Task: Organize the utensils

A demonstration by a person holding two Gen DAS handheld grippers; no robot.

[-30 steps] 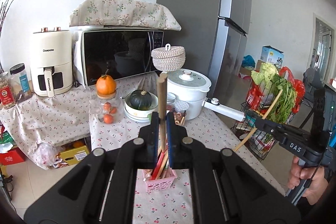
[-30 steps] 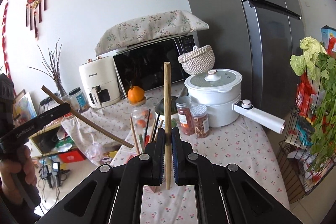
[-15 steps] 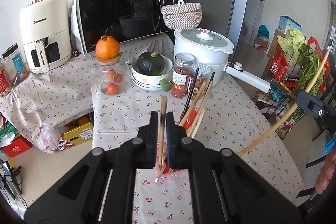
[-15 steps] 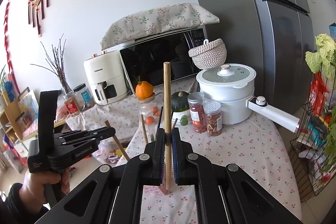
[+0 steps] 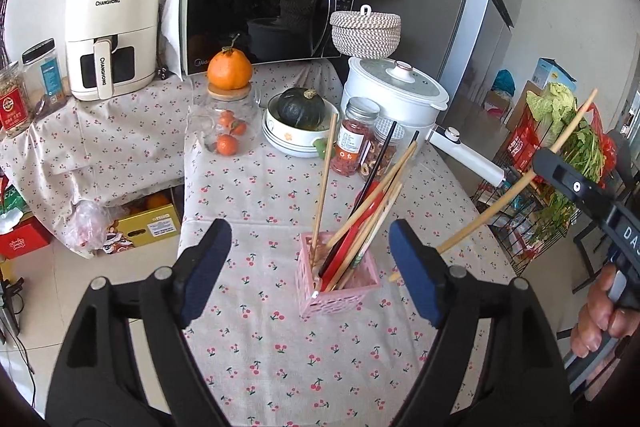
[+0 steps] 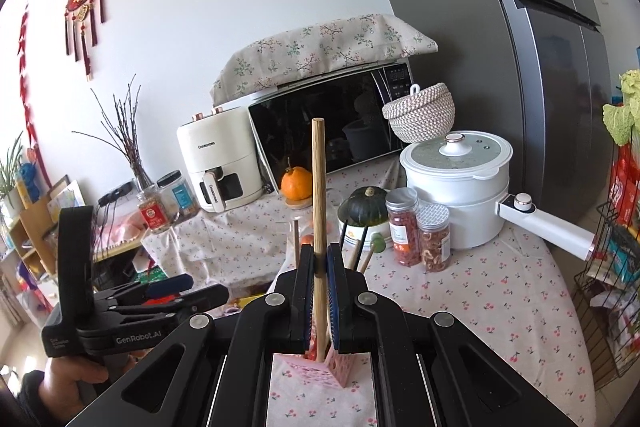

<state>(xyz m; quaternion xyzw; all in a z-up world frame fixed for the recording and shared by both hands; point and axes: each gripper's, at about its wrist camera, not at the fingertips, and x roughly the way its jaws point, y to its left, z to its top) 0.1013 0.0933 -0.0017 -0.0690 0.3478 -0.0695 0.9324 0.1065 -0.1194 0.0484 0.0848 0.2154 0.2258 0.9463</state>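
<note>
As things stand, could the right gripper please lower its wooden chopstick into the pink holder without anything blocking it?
Probably yes. The right gripper is shut on the wooden chopstick, directly above the pink holder. The left gripper, jaws opening and empty, stands near the holder and might crowd it.

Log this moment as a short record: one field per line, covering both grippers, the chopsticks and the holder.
left gripper: jaws opening, nothing between the pads
right gripper: shut on a wooden chopstick, which stands upright above the holder
pink holder: on the cherry-print tablecloth, holds wooden, red and black chopsticks
loose chopstick: stands in the holder, leaning apart from the rest
behind holder: spice jars, white pot, squash in a bowl
left to do: the right gripper's chopstick is not yet in the holder
</note>
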